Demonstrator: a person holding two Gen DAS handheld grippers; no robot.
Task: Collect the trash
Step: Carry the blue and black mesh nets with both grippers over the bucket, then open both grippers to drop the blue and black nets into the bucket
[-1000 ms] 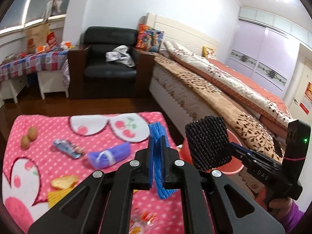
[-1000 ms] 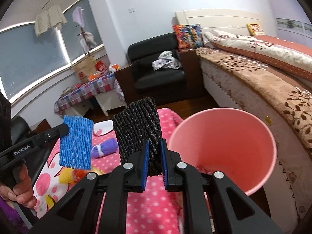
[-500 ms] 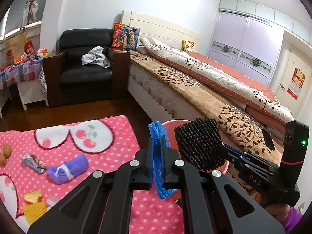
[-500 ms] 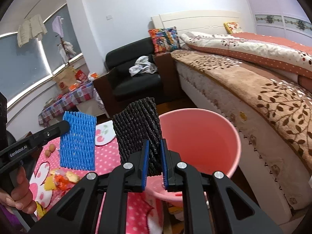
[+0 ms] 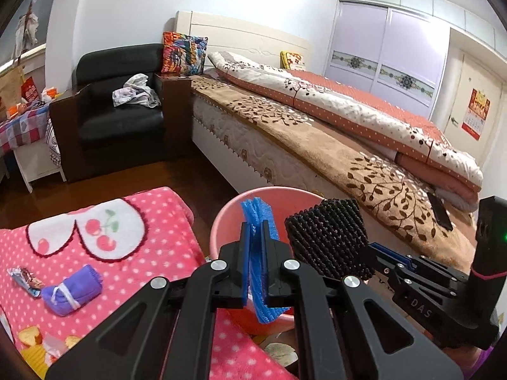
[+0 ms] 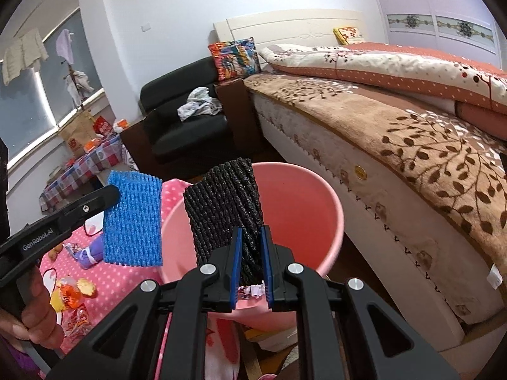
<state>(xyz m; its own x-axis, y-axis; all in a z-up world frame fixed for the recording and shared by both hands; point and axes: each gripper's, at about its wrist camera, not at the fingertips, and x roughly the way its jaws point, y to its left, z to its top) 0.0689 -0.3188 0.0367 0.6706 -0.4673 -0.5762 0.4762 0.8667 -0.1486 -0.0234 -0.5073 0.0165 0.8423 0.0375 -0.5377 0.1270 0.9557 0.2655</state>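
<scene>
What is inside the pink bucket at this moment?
The pink bucket shows mostly bare pink wall. The black foam net and the right gripper cover its bottom, where only a small pale scrap peeks out; anything else there is hidden.

My left gripper (image 5: 256, 264) is clamped on a foam net (image 5: 257, 253), my right gripper (image 6: 251, 264) on a mesh sleeve (image 6: 226, 209) just to its right. Both hang over the bucket (image 6: 304, 209) on the floor. Left of the bucket lies the blanket (image 5: 152, 253) (a wrapper (image 5: 25, 280) and a cloth roll (image 5: 71, 291) lie on it). The bed (image 5: 317, 133) runs behind and right; the armchair (image 5: 117, 114) stands beyond, left of the bed.
</scene>
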